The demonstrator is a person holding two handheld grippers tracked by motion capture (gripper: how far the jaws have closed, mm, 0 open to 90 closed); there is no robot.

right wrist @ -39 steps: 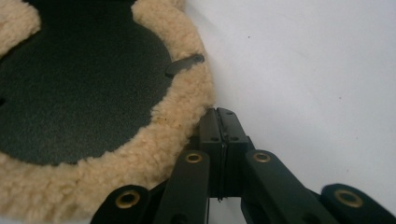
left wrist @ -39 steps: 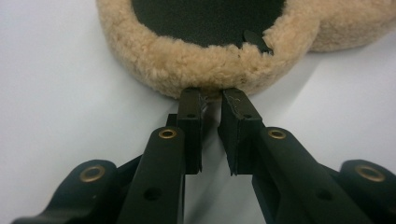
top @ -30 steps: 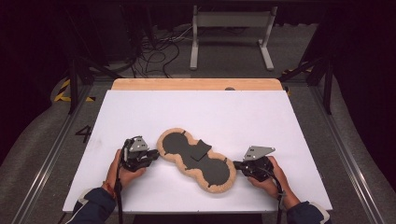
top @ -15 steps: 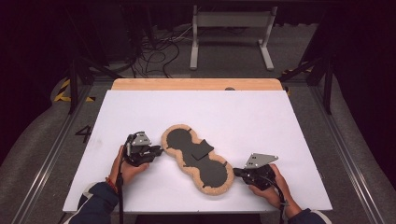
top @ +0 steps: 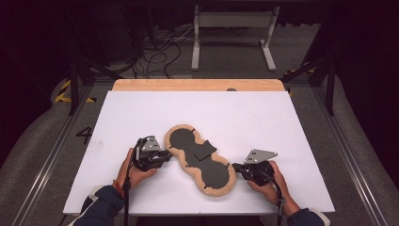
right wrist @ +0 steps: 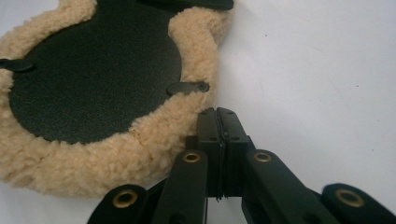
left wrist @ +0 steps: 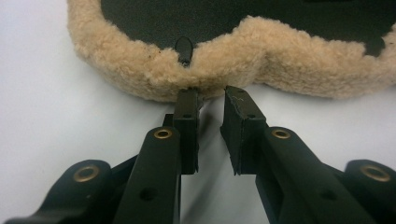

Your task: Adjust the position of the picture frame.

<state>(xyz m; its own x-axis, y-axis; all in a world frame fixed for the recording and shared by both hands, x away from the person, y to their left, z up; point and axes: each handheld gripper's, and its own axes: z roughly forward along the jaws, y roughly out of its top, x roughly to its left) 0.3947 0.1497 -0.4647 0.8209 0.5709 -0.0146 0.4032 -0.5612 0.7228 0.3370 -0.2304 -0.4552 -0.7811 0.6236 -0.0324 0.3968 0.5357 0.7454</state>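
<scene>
On white worktop (top: 141,113), tan fleece-edged black peanut-shaped pad (top: 200,157); soft, light, floppy; grab fleece rim; left gripper (left wrist: 212,95) slightly parted, jaws just opening, empty; right gripper (right wrist: 217,114) closed, empty.

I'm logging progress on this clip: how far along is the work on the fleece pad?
Done: the fleece pad lies flat, dark side up, slantwise on the white table. In hand: the right gripper is shut, empty, against the pad's near end; the left gripper has just been opening, jaws slightly apart at the fleece edge, nothing between them. Left: any fold or lift; none has begun.
</scene>
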